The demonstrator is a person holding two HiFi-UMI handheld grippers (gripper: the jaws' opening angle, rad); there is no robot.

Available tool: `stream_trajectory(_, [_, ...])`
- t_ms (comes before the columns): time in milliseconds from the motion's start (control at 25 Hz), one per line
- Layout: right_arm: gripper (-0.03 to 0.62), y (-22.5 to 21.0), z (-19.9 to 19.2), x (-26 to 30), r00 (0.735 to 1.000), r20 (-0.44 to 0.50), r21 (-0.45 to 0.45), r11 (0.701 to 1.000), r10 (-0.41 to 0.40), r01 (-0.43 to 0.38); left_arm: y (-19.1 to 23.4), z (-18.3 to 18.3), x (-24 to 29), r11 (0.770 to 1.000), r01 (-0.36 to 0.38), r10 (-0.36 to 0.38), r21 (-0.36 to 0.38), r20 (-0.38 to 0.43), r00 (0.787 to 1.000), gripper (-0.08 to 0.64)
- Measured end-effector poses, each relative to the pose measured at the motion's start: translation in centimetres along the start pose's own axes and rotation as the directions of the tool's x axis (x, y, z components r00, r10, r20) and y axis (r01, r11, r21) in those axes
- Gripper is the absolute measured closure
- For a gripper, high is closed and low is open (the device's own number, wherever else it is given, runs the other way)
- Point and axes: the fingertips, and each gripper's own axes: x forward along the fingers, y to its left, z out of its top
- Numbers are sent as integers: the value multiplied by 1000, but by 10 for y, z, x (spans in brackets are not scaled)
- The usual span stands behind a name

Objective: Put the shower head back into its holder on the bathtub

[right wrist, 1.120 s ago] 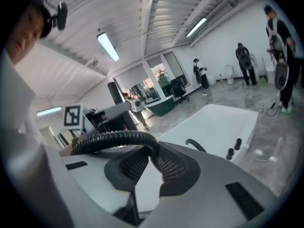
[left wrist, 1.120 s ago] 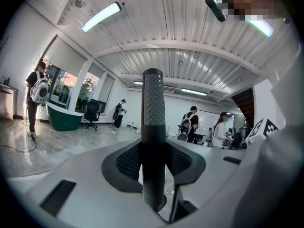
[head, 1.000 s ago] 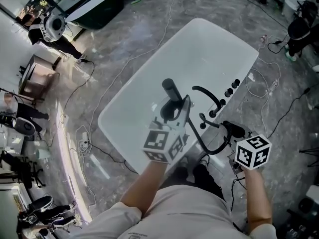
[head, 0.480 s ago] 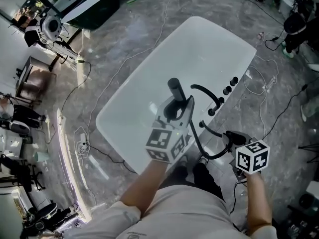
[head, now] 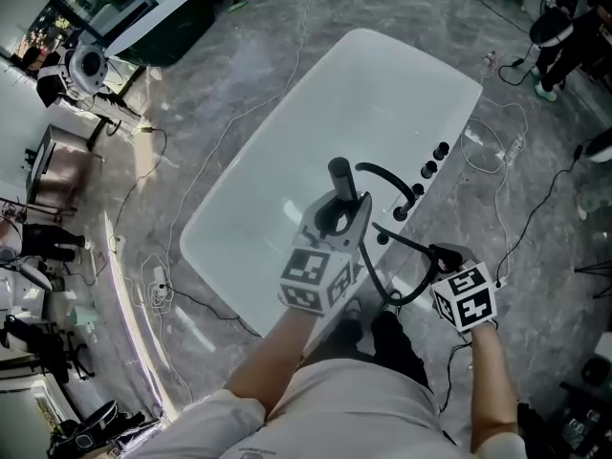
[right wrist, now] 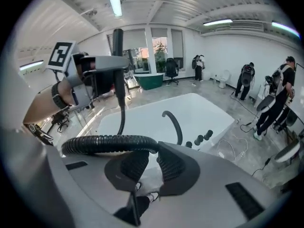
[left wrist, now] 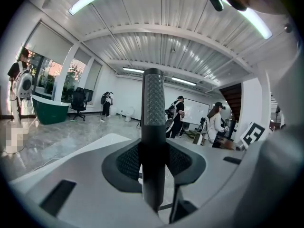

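Note:
The black shower head (head: 338,178) stands upright over the white bathtub (head: 287,161), and my left gripper (head: 337,214) is shut on its handle. In the left gripper view the wand (left wrist: 153,127) rises straight up between the two pads. Its black ribbed hose (head: 397,285) loops from the wand down to my right gripper (head: 443,256), which is shut on the hose (right wrist: 109,144) beside the tub's near right rim. A curved black spout (head: 387,178) and a row of black knobs (head: 429,169) sit on that rim, just beyond the shower head.
Cables (head: 497,151) trail over the grey marble floor on both sides of the tub. The person's dark shoes (head: 387,338) stand by the tub's near end. A dark green tub (right wrist: 151,78) and several people (right wrist: 247,82) are far off across the room.
Both grippers have sunk a little over the tub's near end. The right gripper has rolled and drawn in toward the tub rim with the hose. Both grips are unchanged.

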Motion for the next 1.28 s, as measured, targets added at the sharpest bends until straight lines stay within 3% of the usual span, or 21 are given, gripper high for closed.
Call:
stream_trajectory(160, [525,22,-12,-33,991,-71,-20,993,111,-113,-1,-4,5,1000,16,-16,-15,-7,1000,436])
stream_trajectory(280, [525,36,-41,-32,967,-182,-42,981,180,-190,-7,-4,10,999,33,-33,-15,-3,999,436])
stream_trajectory(360, [525,58,-56,-26,930,-236,-36,954,281,-297,-8,-3,12,999,40,-40,-16,-2,999,436])
stream_trajectory(480, [525,105,-63,-28,837,-252,-13,863,486,-505,-6,-1,12,999,41,-41,-13,-1,999,436])
stream_trajectory(520, [525,114,-65,-29,812,-259,-15,838,523,-545,-5,-1,11,999,39,-39,-12,1,999,436])
stream_trajectory(560, [525,117,-67,-27,807,-265,-20,834,528,-552,-3,-2,10,999,35,-35,-11,3,999,436])
stream_trajectory(600, [525,111,-68,-23,826,-267,-28,853,496,-521,0,-1,8,999,31,-31,-12,5,999,436])
stream_trajectory(720, [525,67,-60,-5,931,-245,-71,953,270,-295,6,-1,5,1000,23,-23,-20,4,1000,436])
stream_trajectory(800, [525,43,-56,3,962,-226,-96,979,155,-181,7,-4,6,999,23,-23,-23,0,1000,436])
stream_trajectory(920, [525,27,-52,12,977,-189,-102,988,93,-114,6,-10,9,999,25,-25,-21,-7,1000,436])
stream_trajectory(1280, [525,8,-55,64,998,-30,-38,997,60,-61,3,-37,24,999,44,-44,5,-43,998,436])
